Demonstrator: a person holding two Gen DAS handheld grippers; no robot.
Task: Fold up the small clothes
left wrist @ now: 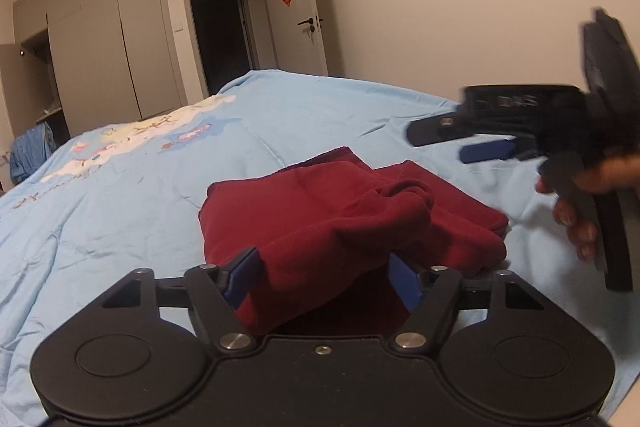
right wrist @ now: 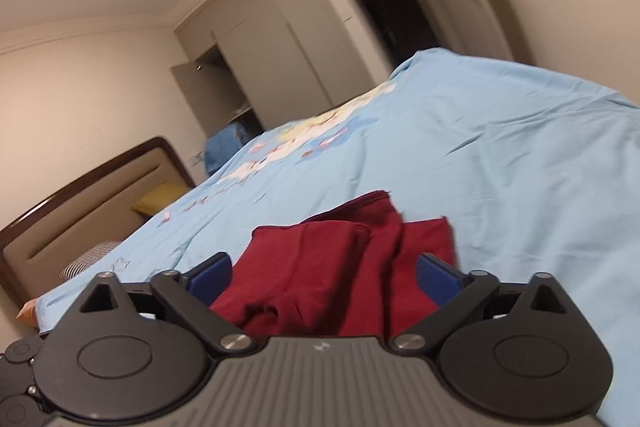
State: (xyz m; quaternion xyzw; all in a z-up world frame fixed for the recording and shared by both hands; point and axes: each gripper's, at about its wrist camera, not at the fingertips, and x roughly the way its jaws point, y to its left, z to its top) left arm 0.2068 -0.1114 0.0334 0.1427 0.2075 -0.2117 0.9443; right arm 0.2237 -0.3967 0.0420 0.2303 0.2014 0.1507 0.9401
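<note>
Lying folded in a rumpled pile on the light blue bedspread (left wrist: pixel 120 187): a dark red garment (left wrist: pixel 340 211), near the bed's closer edge. Hovering right over its near edge, the left gripper (left wrist: pixel 324 277), blue pads (left wrist: pixel 240 279) spread wide, cloth bulging up between them but not pinched. Floating off to the right above the bedspread, clear of the cloth, the right gripper (left wrist: pixel 460 143), fingers apart, held in a hand (left wrist: pixel 580 207). Standing behind: wardrobe (left wrist: pixel 108 39), open doorway (left wrist: pixel 220 27).
</note>
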